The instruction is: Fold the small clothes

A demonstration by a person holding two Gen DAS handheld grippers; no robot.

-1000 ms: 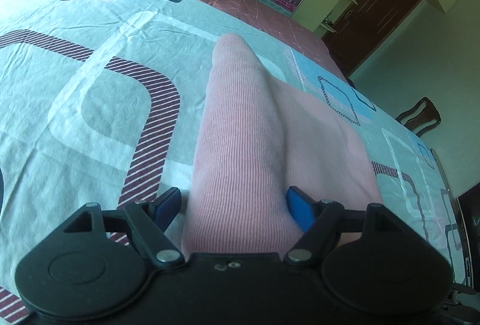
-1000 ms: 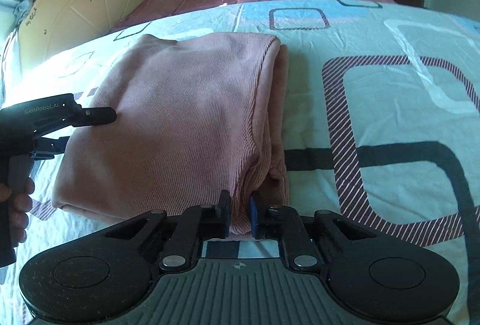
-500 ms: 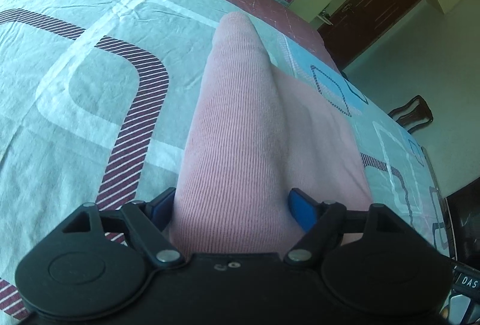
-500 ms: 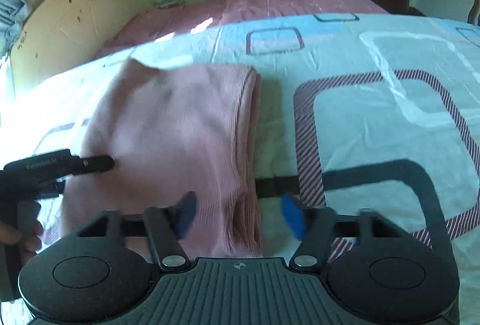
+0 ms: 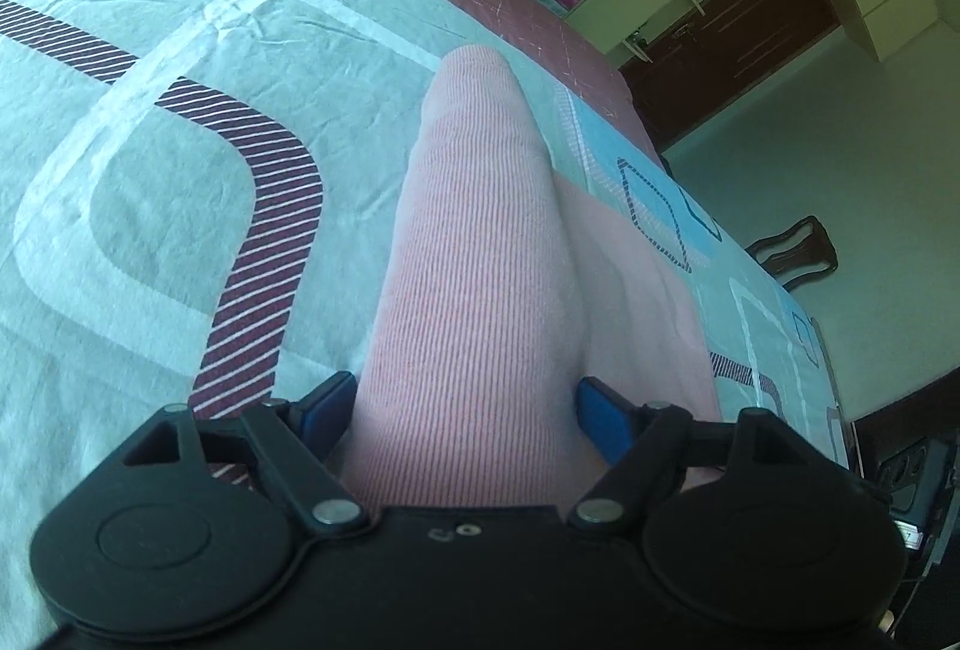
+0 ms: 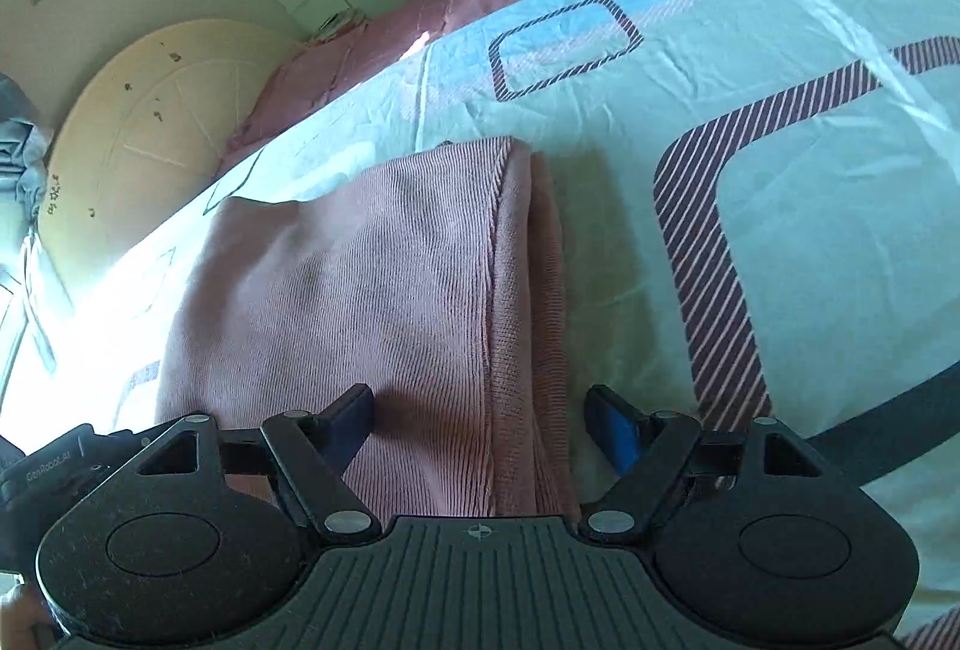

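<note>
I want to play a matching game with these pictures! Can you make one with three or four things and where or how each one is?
Things:
1. pink ribbed knit garment
2. pale yellow round board
3. dark wooden door
4. right gripper

States:
A. leaning against the wall beside the bed
B. closed, below the pale green cupboards
C. open, its blue pads on either side of the cloth's edge
D. folded, lying on the patterned bedsheet

Pairs: 1-D, 2-A, 3-B, 4-C
</note>
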